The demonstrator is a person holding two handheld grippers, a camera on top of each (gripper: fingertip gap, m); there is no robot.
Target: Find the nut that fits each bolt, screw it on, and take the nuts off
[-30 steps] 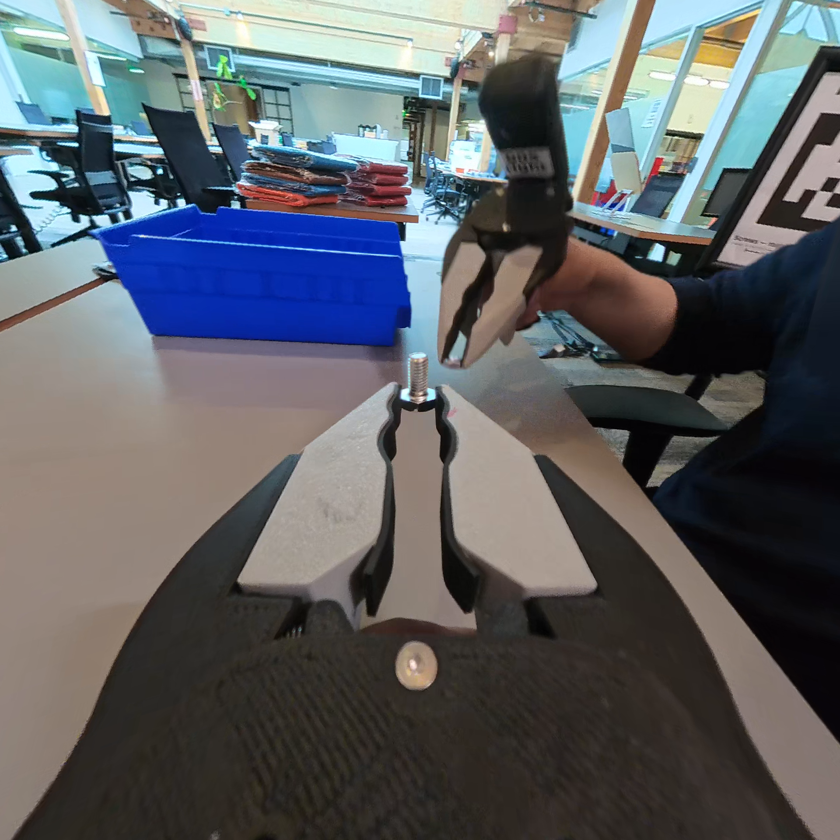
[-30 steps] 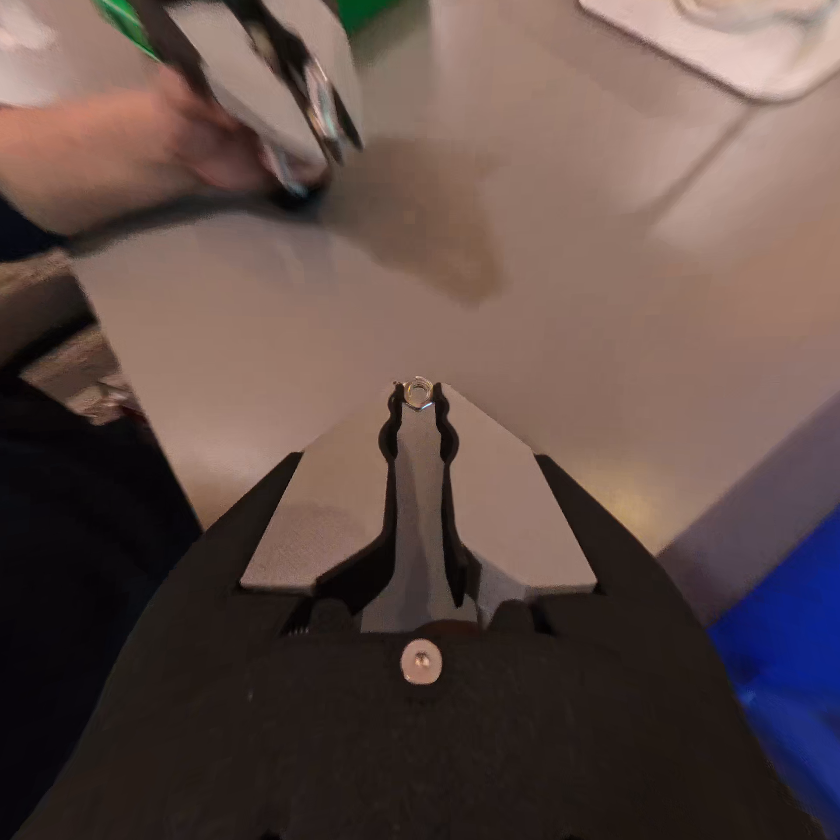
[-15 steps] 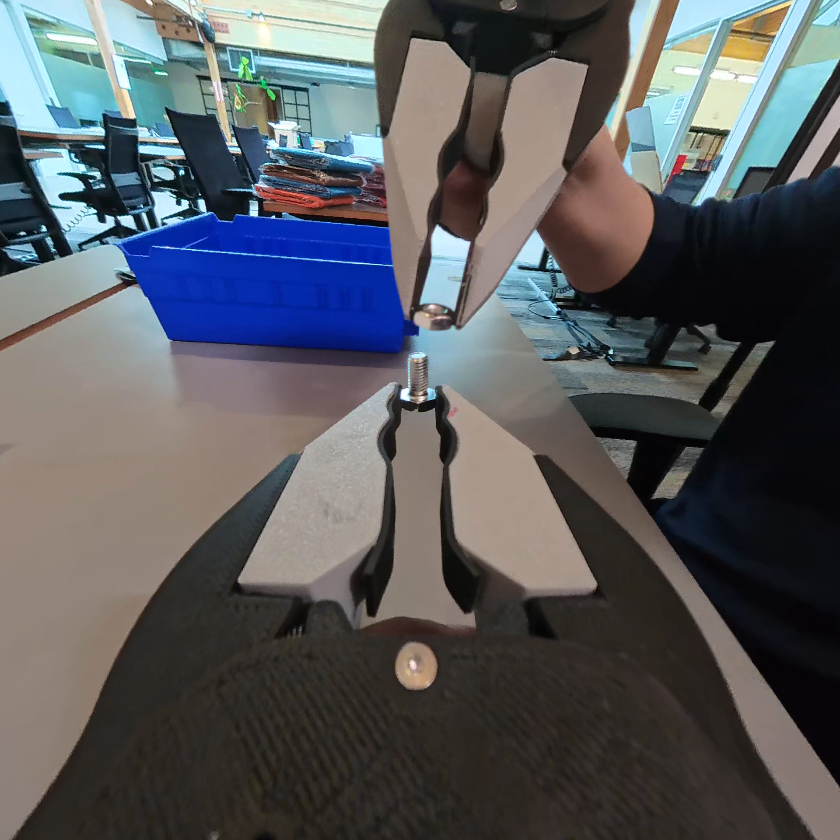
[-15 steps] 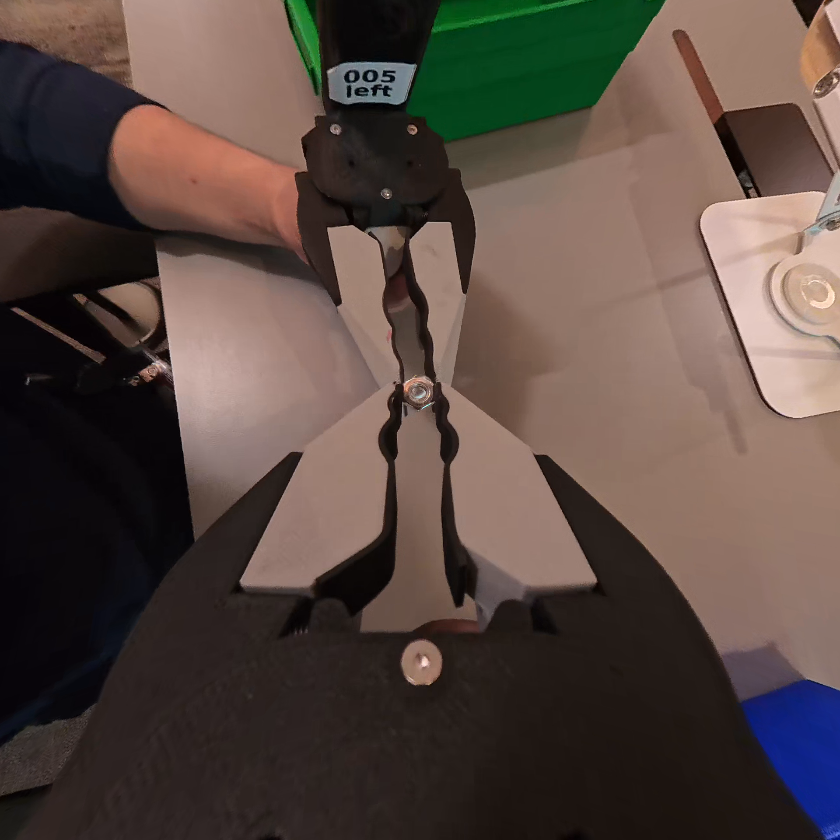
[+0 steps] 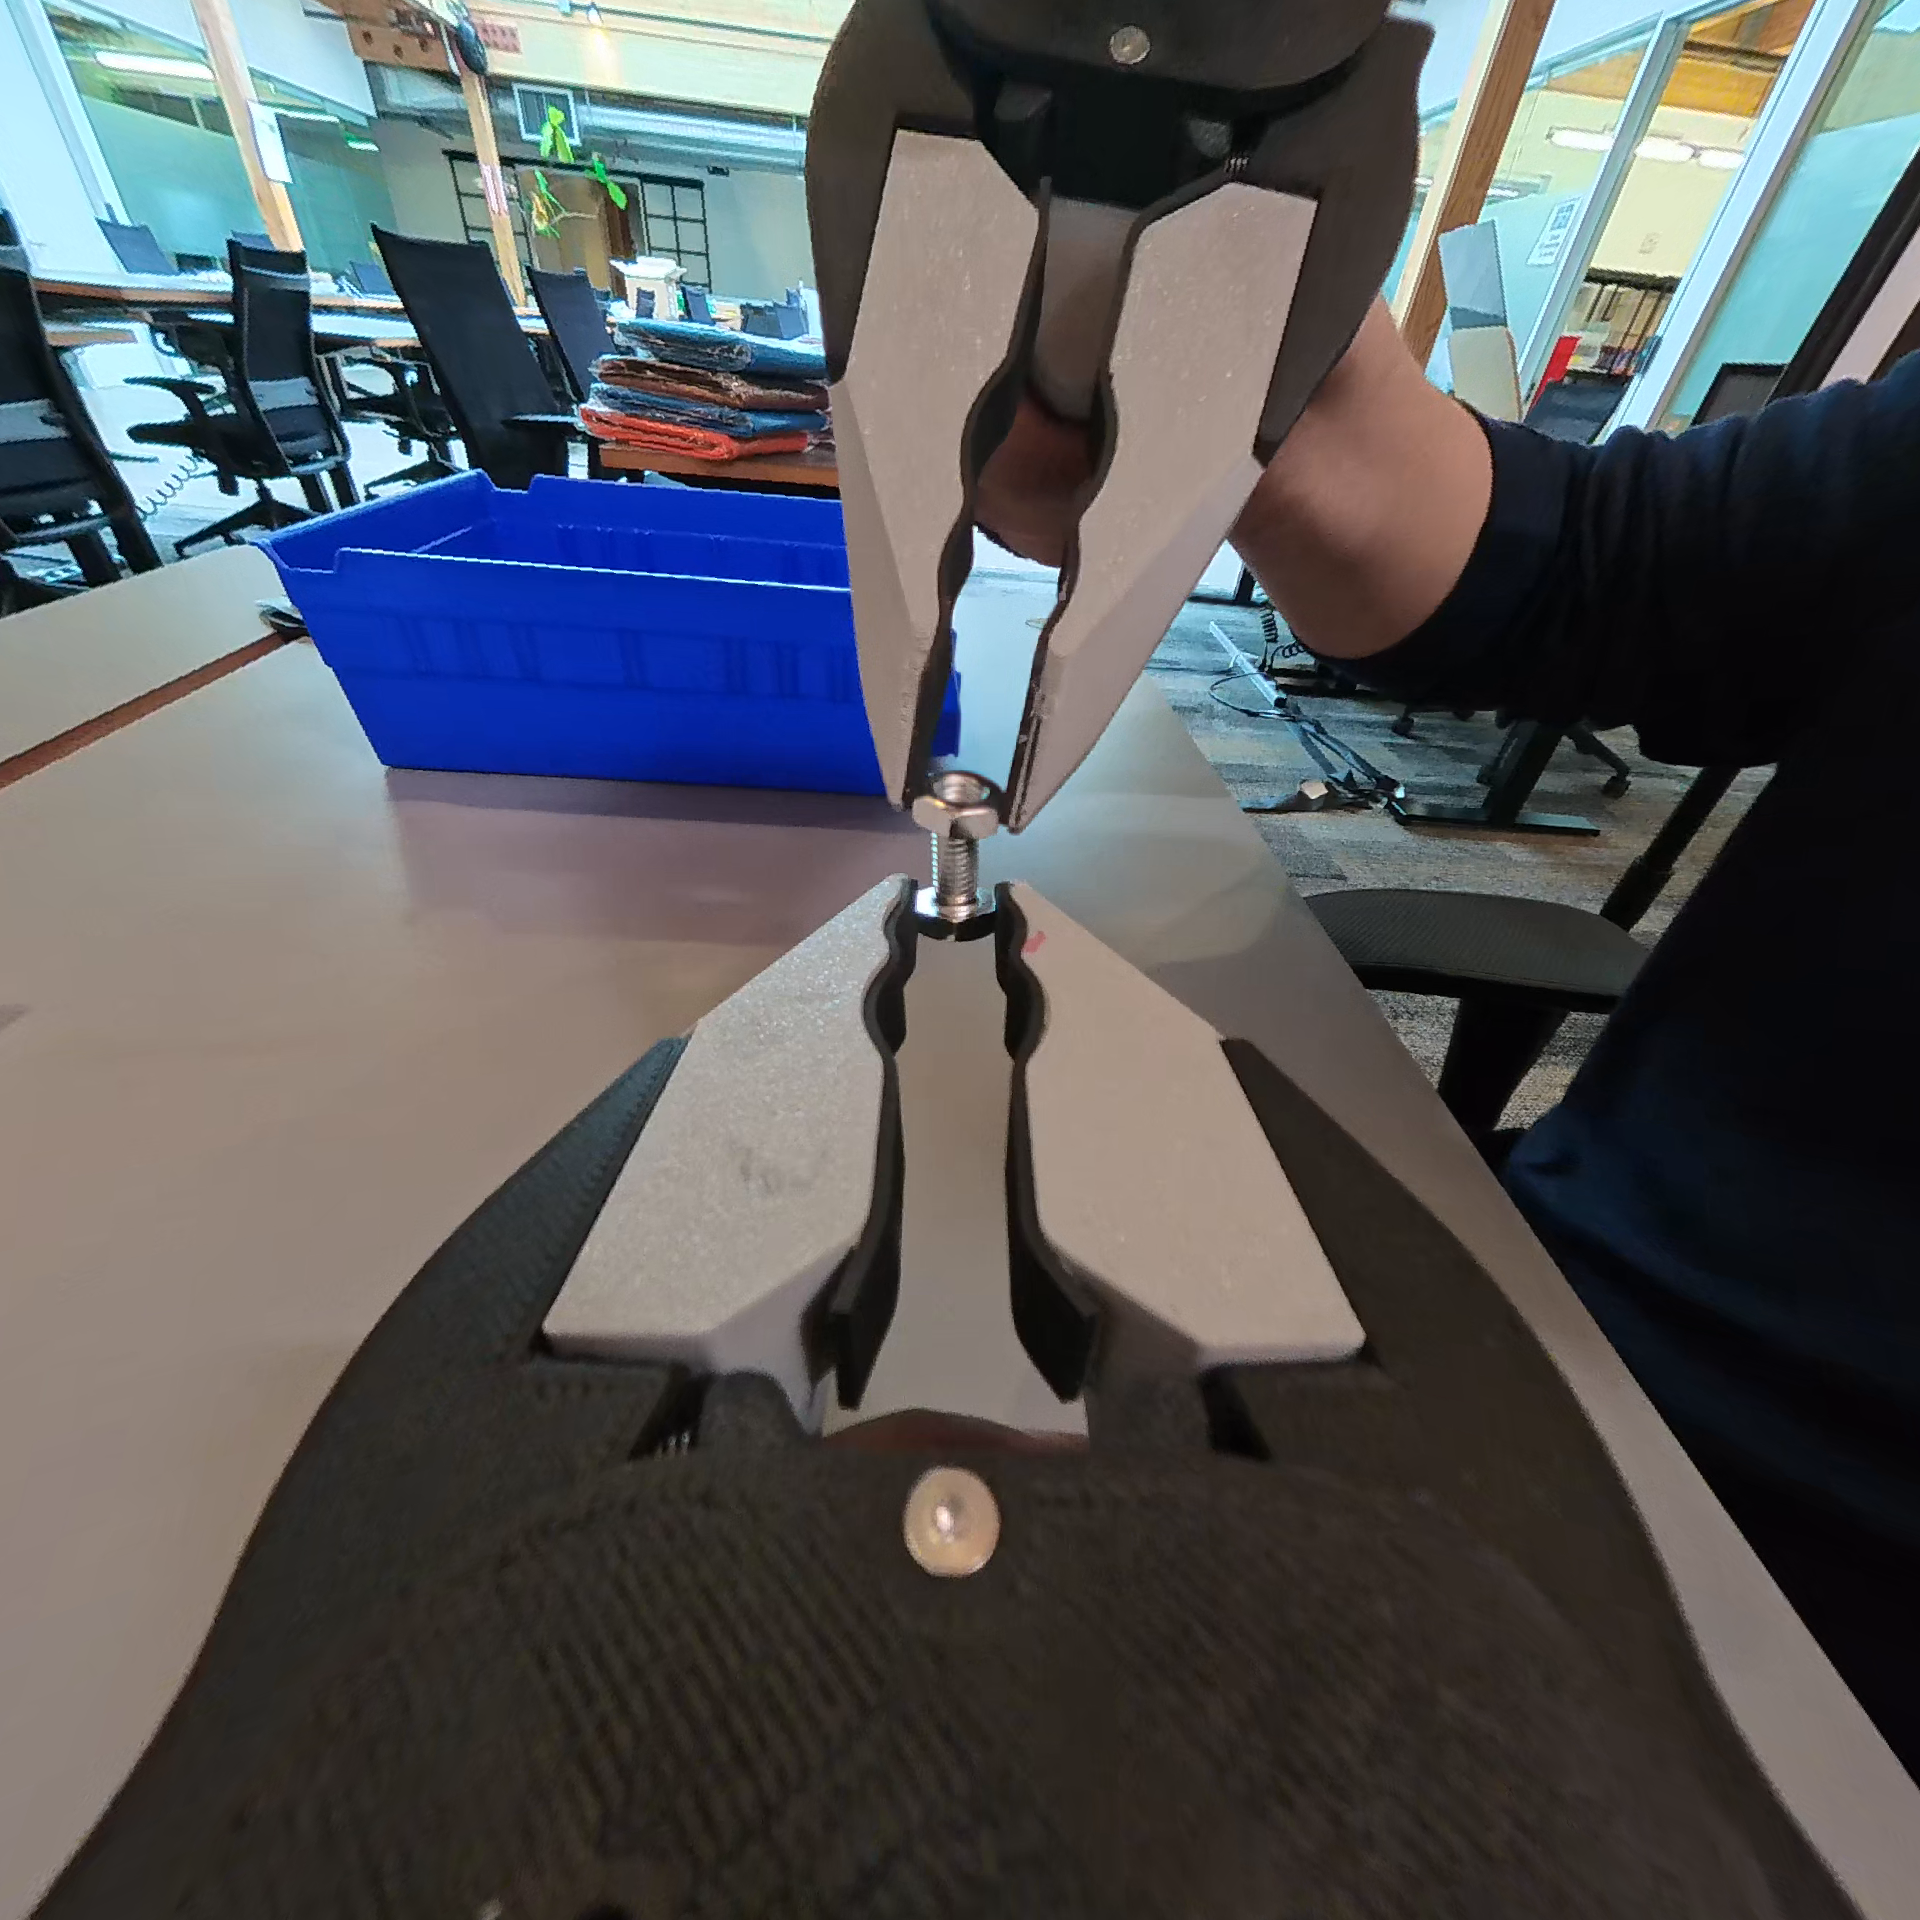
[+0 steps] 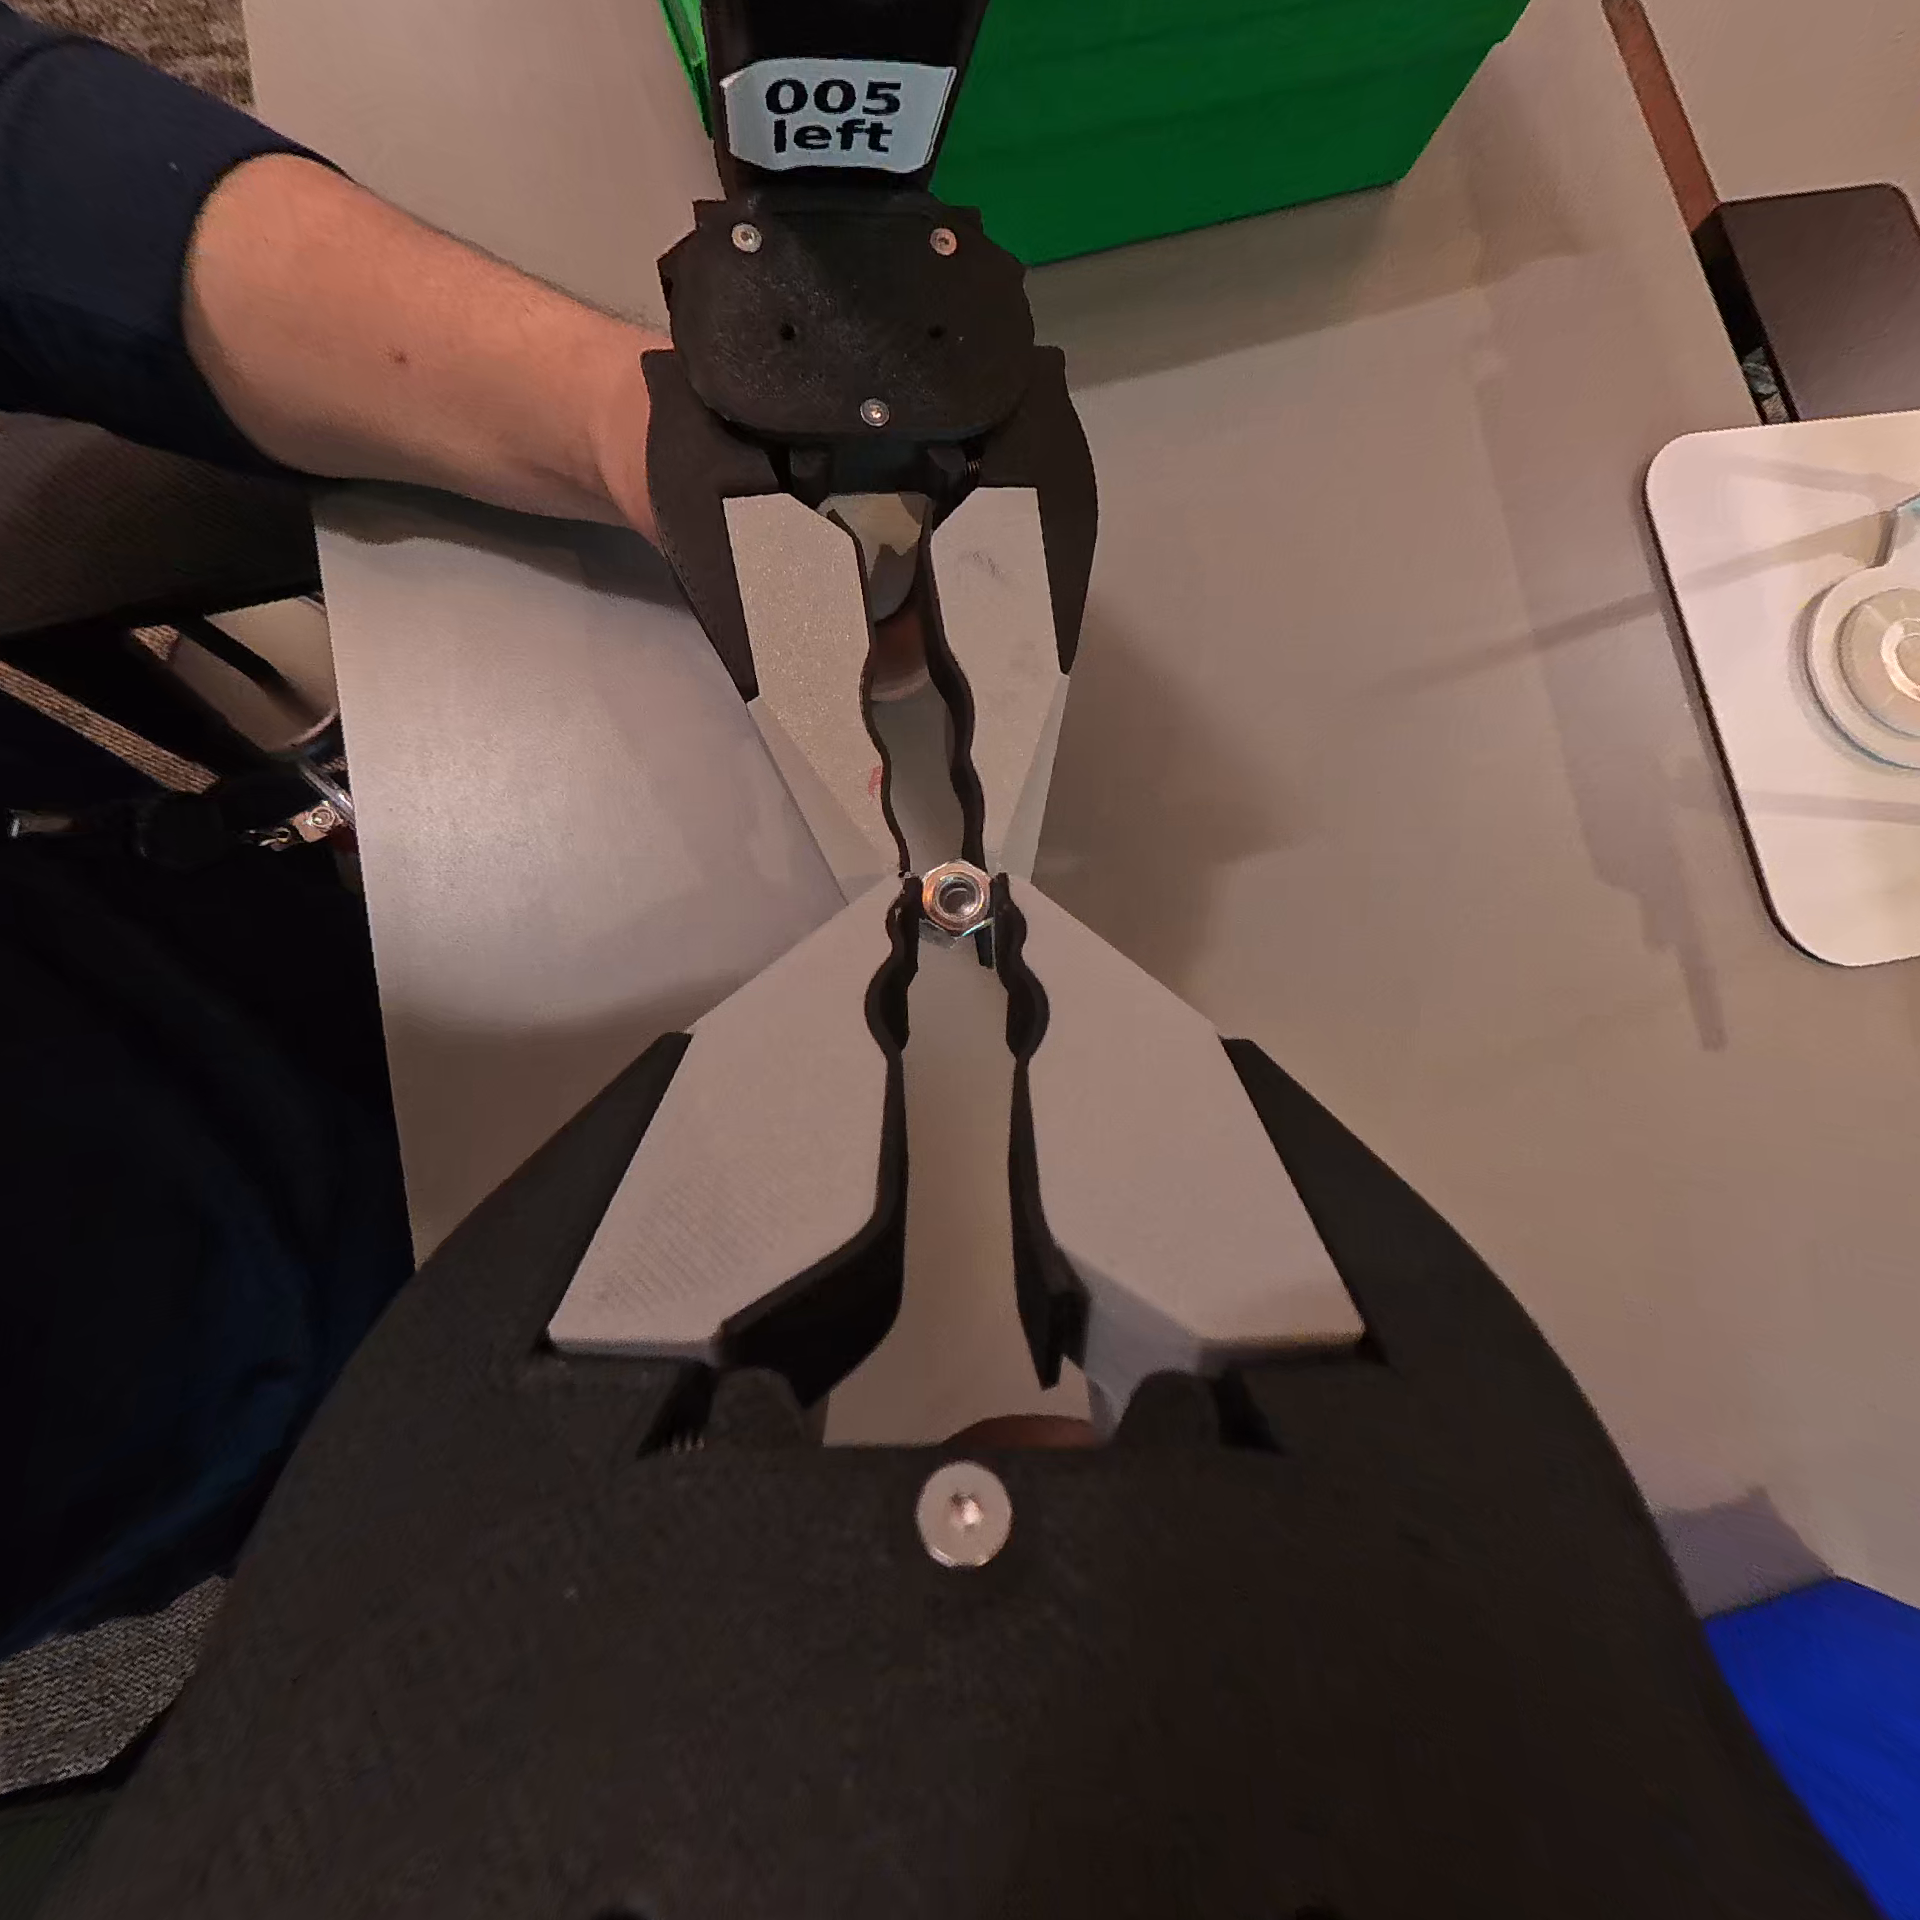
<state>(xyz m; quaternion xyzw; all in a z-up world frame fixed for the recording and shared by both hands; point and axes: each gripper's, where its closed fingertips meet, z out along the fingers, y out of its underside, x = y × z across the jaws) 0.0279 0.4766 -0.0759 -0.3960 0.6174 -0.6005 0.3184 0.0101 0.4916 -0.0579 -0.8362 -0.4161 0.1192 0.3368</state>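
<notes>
An open-plan office with black chairs and stacked fabric lay behind a pale grey table (image 5: 312, 1039), where a blue bin (image 5: 582, 644) stood at about 11 o'clock from the work. In the middle of the left wrist view, the left gripper (image 5: 951, 914) was clenched on the head of a small steel bolt (image 5: 953, 868), its threaded shank pointing straight up. The right gripper (image 5: 961, 800), reaching down from 12 o'clock, was clamped on a silver hex nut (image 5: 961, 805). Half a second earlier the nut had hung clear above the bolt's tip; now it sat on the top of the shank, the two touching. That suggested the pairing step was over and threading was about to begin, though whether the threads had caught could not be told. Seen from the right wrist view, the nut (image 6: 956, 902) showed its bright six-sided face and open bore, squarely over the left gripper's tips. A green bin (image 6: 1195, 114) stood at 12 o'clock and a white plate-like stand (image 6: 1766, 665) at 3 o'clock.
</notes>
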